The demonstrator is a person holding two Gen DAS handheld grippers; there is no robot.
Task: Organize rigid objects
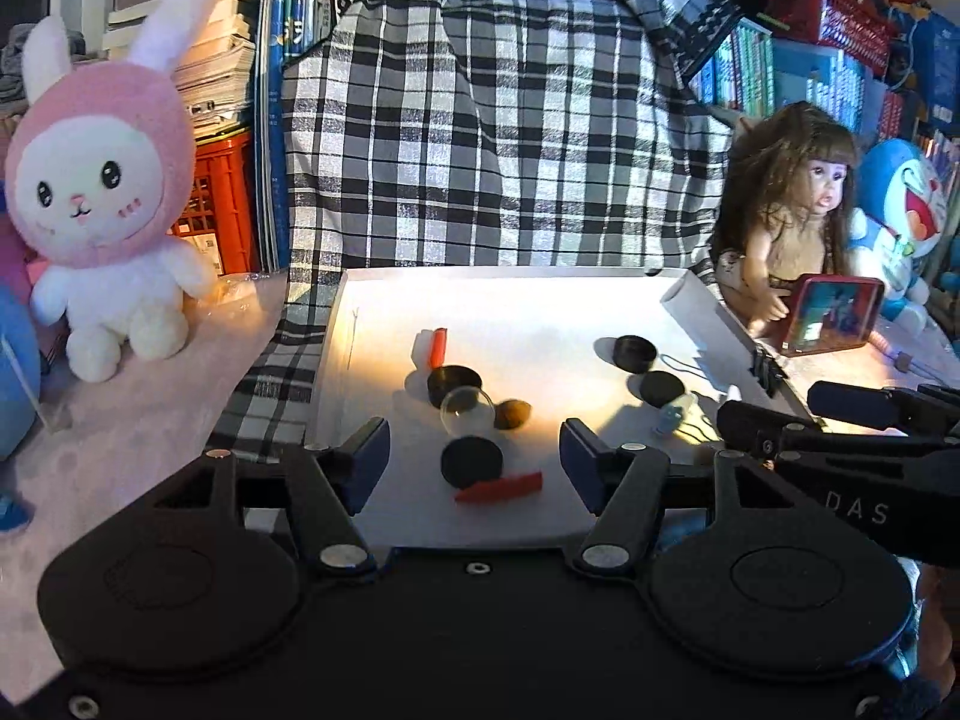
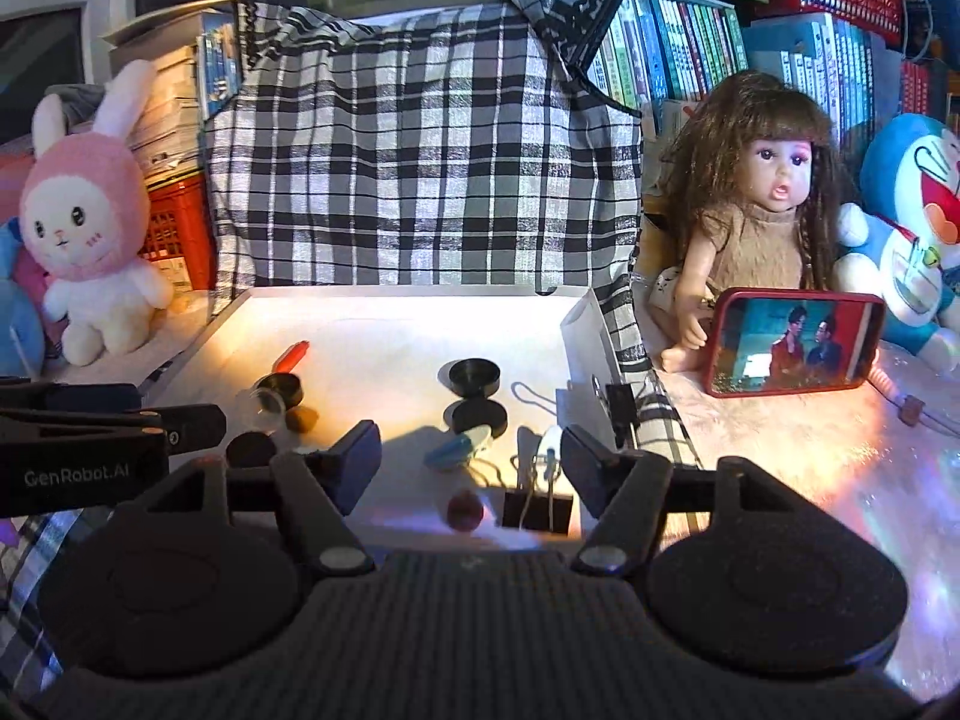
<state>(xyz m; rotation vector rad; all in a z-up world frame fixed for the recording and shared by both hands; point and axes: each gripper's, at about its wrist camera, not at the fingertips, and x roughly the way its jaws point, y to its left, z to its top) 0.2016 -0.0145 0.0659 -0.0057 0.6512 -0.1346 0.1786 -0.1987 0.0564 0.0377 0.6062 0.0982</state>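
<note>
- Here we see both hand-held grippers hovering over the near edge of a shallow white cardboard tray (image 1: 384, 294) that sits against a black-and-white checked cloth (image 1: 480, 150).
- The left gripper (image 1: 474, 462) has its blue-padded jaws spread apart, with nothing pinched between them — a flat black round lid (image 1: 472, 462) and a short red plastic tube (image 1: 501, 487) lie on the tray floor in the gap, below the pads and untouched.
- The right gripper (image 2: 471, 462) is likewise spread wide and holds nothing; under its gap lie a small light-blue figure (image 2: 453, 450), a small dark-red ball (image 2: 465, 510) and a black binder clip (image 2: 537, 513) clamped on the tray's near rim.
- Further in on the left side of the tray, we find a second red tube (image 1: 438, 347), a black round pot (image 1: 454, 384), a clear glass-like dome (image 1: 467, 411) touching it, and a brown rounded lump (image 1: 512, 414) just beside the dome.
- Toward the right side lie two more black round pieces (image 1: 634, 353) (image 1: 662, 389) — near each other, apart from the left cluster.
- In the left wrist view the right gripper's black body enters from the right edge.
- Beside the tray stand a pink-hooded plush rabbit (image 1: 102, 192) on the left, and on the right a long-haired doll (image 2: 762, 192) behind a red-cased phone (image 2: 795, 343) with a lit screen, next to a blue cartoon plush (image 2: 906, 228).
</note>
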